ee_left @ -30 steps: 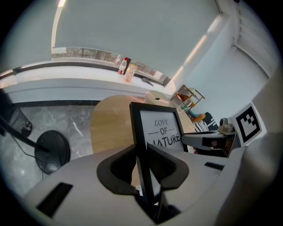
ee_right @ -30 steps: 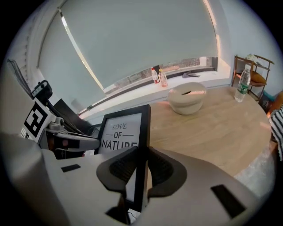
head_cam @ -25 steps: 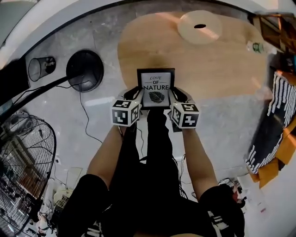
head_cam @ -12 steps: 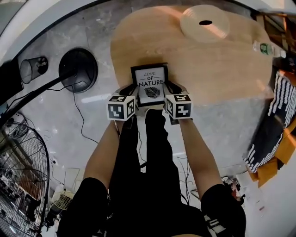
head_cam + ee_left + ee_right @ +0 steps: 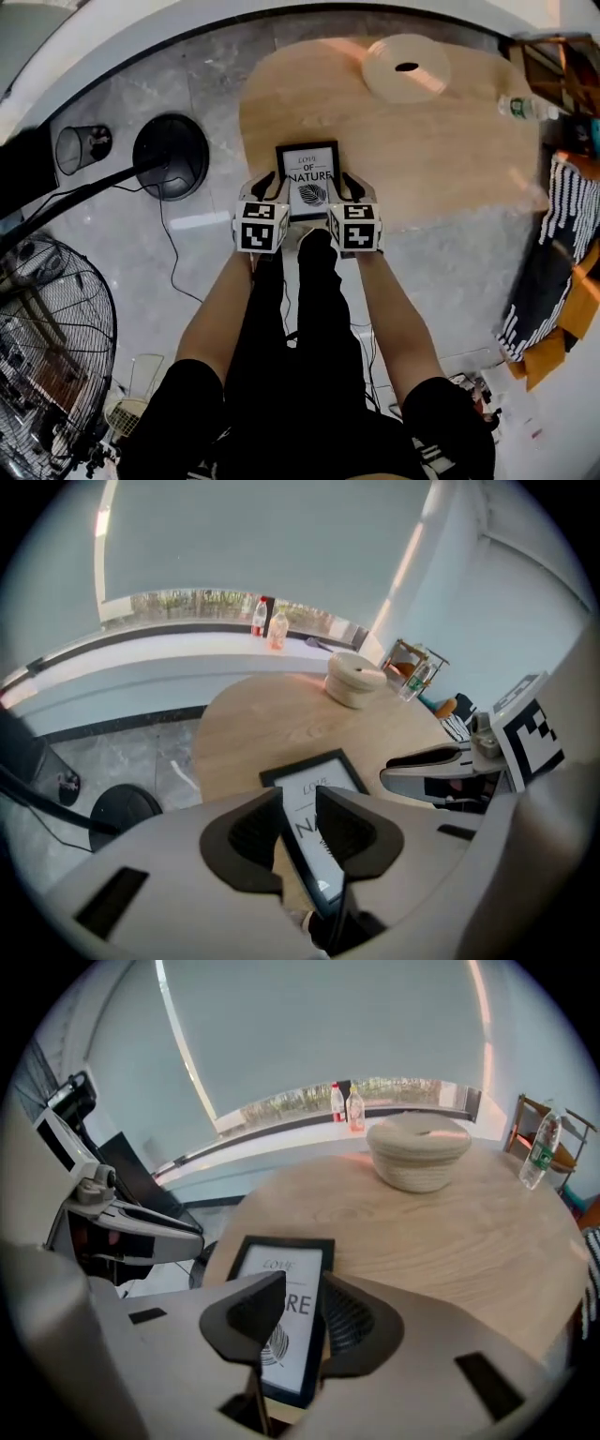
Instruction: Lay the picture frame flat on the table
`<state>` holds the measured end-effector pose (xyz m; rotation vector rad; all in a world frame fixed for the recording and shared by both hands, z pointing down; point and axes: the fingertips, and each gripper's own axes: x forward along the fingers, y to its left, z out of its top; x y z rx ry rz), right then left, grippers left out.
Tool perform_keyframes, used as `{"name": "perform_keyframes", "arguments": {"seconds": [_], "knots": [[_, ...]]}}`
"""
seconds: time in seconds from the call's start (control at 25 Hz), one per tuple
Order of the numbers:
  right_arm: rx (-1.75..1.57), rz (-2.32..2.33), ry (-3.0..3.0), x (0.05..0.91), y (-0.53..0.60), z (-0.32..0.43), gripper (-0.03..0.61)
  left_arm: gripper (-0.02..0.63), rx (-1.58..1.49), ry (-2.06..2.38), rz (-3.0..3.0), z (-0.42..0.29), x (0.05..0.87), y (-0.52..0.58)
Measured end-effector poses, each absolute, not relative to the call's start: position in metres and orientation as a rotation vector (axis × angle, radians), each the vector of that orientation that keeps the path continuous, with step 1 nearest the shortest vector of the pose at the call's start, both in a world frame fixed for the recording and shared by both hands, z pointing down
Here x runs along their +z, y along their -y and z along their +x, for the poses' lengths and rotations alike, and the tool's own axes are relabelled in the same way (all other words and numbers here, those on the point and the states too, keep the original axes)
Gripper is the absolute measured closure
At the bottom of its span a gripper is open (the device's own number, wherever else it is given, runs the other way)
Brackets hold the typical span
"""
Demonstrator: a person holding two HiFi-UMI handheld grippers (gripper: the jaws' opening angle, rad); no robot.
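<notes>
The black picture frame (image 5: 307, 176), with a white print reading "LOVE OF NATURE" and a leaf, lies face up on the round wooden table (image 5: 441, 150) near its front edge. My left gripper (image 5: 265, 184) straddles the frame's left edge and my right gripper (image 5: 349, 184) its right edge. In the left gripper view the frame (image 5: 314, 778) runs between the jaws of the left gripper (image 5: 298, 803), which are opening with a gap at the pads. In the right gripper view the frame (image 5: 277, 1266) sits between the opening jaws of the right gripper (image 5: 303, 1284) the same way.
A round pale woven bowl (image 5: 406, 67) stands at the table's far side, and a water bottle (image 5: 520, 103) at its right rim. On the floor to the left are a black round base (image 5: 171, 150), a wire bin (image 5: 82, 143), a fan cage (image 5: 47, 319) and cables.
The frame has come further over the table and down onto it. Both grippers came with it, and their jaws now stand wider round its edges.
</notes>
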<state>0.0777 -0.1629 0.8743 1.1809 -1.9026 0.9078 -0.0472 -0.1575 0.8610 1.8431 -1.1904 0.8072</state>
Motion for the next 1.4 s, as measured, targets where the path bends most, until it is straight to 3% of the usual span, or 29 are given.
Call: {"name": "perform_keyframes", "arguments": {"seconds": [0.48,0.64,0.76,1.08,1.4], "knots": [[0.734,1.646,2.235,0.527,0.191,0.099,0.481,0.532,0.555,1.467,2.139,-0.05,0.529,0.192],[0.619,1.781,2.341,0.408,0.184,0.112,0.556,0.566,0.475,1.586,2.244,-0.047,0.414,0.186],[0.448,1.788,2.44,0.335,0.177,0.108,0.566,0.582,0.358,1.659,2.309,-0.049,0.341,0.18],[0.059,1.798,2.554,0.207,0.151,0.096,0.566,0.592,0.169,1.776,2.439,-0.064,0.207,0.154],[-0.018,1.841,2.605,0.17,0.141,0.093,0.566,0.592,0.148,1.832,2.525,-0.062,0.171,0.14]]}}
